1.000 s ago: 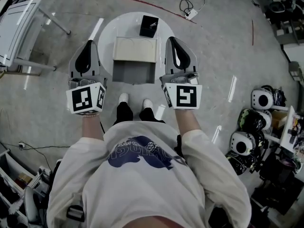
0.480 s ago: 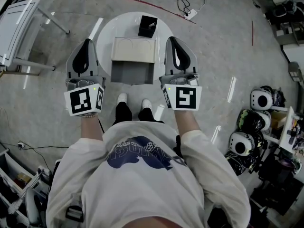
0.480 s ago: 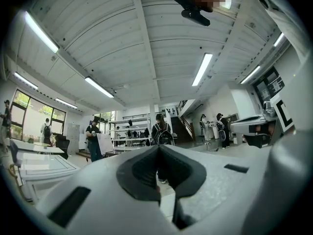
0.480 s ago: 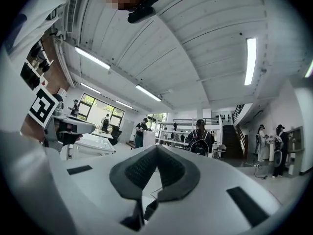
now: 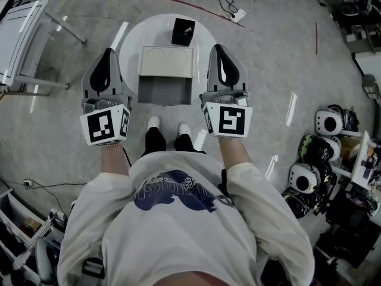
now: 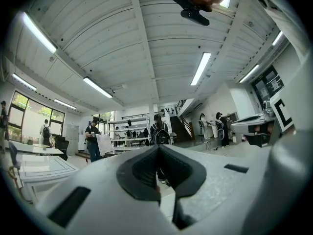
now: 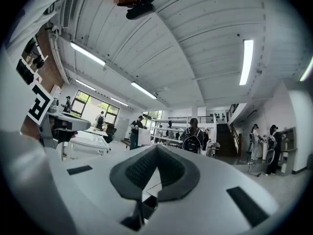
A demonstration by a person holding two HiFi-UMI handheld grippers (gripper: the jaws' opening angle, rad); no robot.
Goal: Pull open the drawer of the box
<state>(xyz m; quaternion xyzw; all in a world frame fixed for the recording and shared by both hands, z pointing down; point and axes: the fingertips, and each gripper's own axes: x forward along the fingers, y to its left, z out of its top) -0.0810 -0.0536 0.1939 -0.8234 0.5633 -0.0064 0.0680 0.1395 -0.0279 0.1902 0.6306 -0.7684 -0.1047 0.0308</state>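
On a round white table (image 5: 132, 33) stands the box (image 5: 166, 61), cream on top, with its grey drawer (image 5: 165, 90) standing pulled out toward me. My left gripper (image 5: 108, 53) hovers to the left of the box and my right gripper (image 5: 218, 48) to its right. Both point level, apart from the box. In the left gripper view the left gripper (image 6: 158, 149) has its jaws together with nothing between them. The right gripper (image 7: 156, 149) looks the same in its own view. Neither gripper view shows the box.
A small black box (image 5: 183, 31) sits at the table's far side. Several helmets (image 5: 315, 151) lie on racks to the right, and a white frame table (image 5: 24, 34) stands at the left. A power strip with cable (image 5: 237, 15) lies beyond. People stand in the hall (image 7: 191, 137).
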